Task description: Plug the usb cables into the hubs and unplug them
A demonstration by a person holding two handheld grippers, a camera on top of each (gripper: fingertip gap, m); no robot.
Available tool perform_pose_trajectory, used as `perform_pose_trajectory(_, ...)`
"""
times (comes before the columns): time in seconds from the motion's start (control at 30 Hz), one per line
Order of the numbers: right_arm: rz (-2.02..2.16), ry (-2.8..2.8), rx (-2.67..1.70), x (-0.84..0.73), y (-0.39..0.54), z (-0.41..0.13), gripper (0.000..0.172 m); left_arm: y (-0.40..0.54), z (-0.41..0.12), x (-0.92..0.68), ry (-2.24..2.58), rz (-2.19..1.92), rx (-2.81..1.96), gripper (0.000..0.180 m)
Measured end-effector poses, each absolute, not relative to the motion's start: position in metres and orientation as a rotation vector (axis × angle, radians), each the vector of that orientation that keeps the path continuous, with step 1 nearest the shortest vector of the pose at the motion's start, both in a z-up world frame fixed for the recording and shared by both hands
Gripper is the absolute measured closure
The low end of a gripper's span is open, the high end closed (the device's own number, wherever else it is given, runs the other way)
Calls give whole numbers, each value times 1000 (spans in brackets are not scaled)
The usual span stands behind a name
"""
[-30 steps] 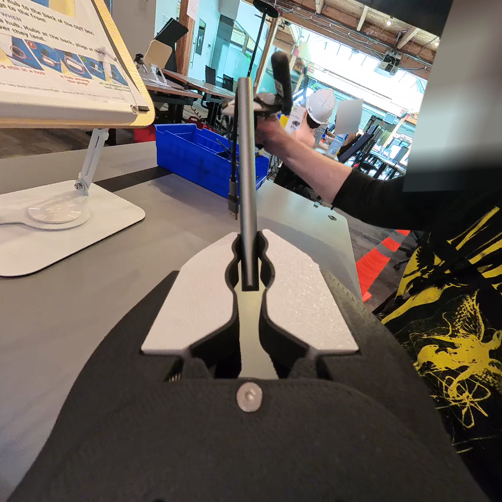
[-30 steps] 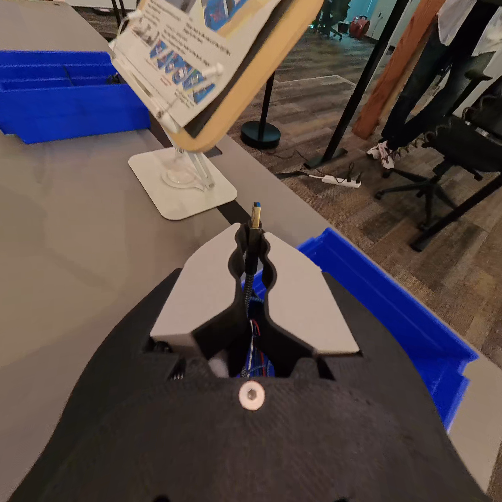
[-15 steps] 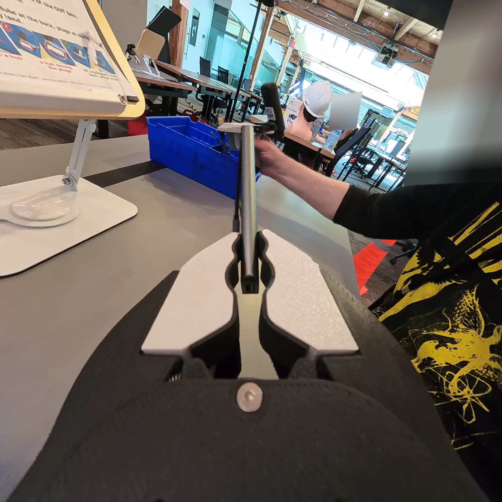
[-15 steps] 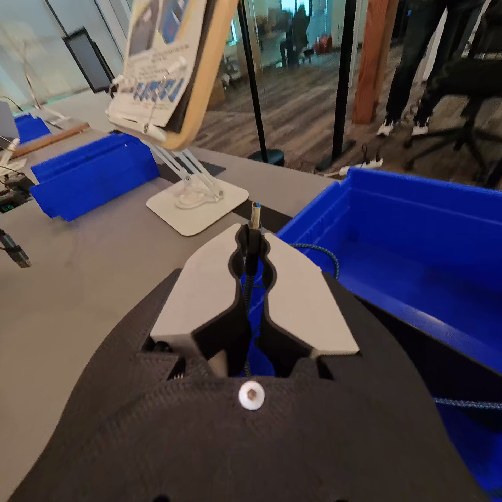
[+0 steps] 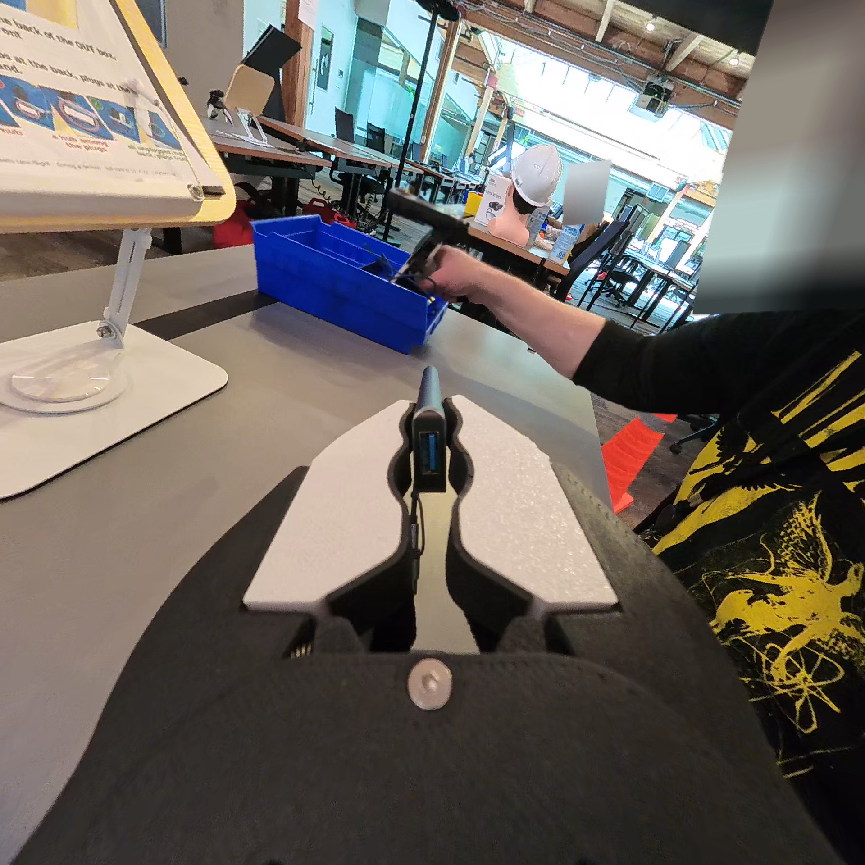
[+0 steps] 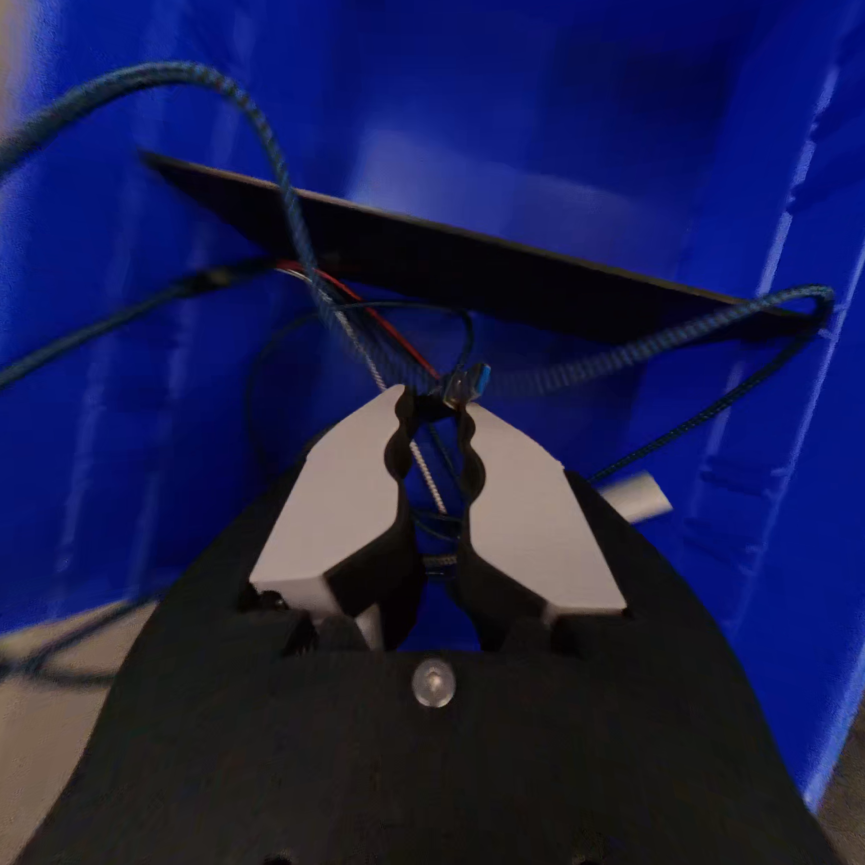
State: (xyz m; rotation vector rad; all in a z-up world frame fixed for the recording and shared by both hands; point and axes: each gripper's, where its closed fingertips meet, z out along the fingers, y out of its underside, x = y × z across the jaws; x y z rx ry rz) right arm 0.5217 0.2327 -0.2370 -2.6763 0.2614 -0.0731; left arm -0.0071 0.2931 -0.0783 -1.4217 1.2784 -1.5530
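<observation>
Cable goes back to the bin while the hub stays clamped.

Left wrist view: the left tool (image 5: 428,416) is still clenched on the grey hub (image 5: 429,449), now tipped so its blue port faces the camera above the tabletop (image 5: 290,402).
Right wrist view: the right tool (image 6: 433,405) has swung down into the blue bin (image 6: 561,140) and spread its fingers; the USB plug (image 6: 463,386) sits askew, slack at the tips, its braided cable (image 6: 655,346) trailing, so this unplugged cable looks released.

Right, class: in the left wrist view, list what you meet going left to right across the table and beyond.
White stand base → blue bin → grey hub clamped in the left gripper → person's forearm → black sleeve
</observation>
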Motion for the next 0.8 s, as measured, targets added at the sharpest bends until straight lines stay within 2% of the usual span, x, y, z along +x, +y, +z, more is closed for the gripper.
perform_pose_trajectory(0.07, -224, 214, -2817, 532, 227, -254, 142, 291, -77, -7, 1284, -1550, -1417, 169)
perform_pose_trajectory(0.13, -208, 201, -2824, 533, 233, -255, 136, 290, -76, -7, 1289, -1546, -1415, 169)
perform_pose_trajectory(0.23, -238, 165, -2830, 532, 229, -241, 105, 290, -74, -8, 1293, -1536, -1411, 169)
perform_pose_trajectory(0.43, -107, 96, -2877, 515, 202, -206, 87, 291, -73, -7, 1286, -1547, -1415, 169)
perform_pose_trajectory(0.6, -227, 19, -2754, 496, 179, -143, 88, 288, -68, -6, 1279, -1556, -1404, 170)
perform_pose_trajectory(0.7, -35, -260, -2501, 406, 197, -92, 94, 285, -66, -3, 1289, -1558, -1393, 169)
perform_pose_trajectory(0.8, 192, -655, -2296, 279, 213, -71, 98, 278, -66, 1, 1306, -1564, -1385, 170)
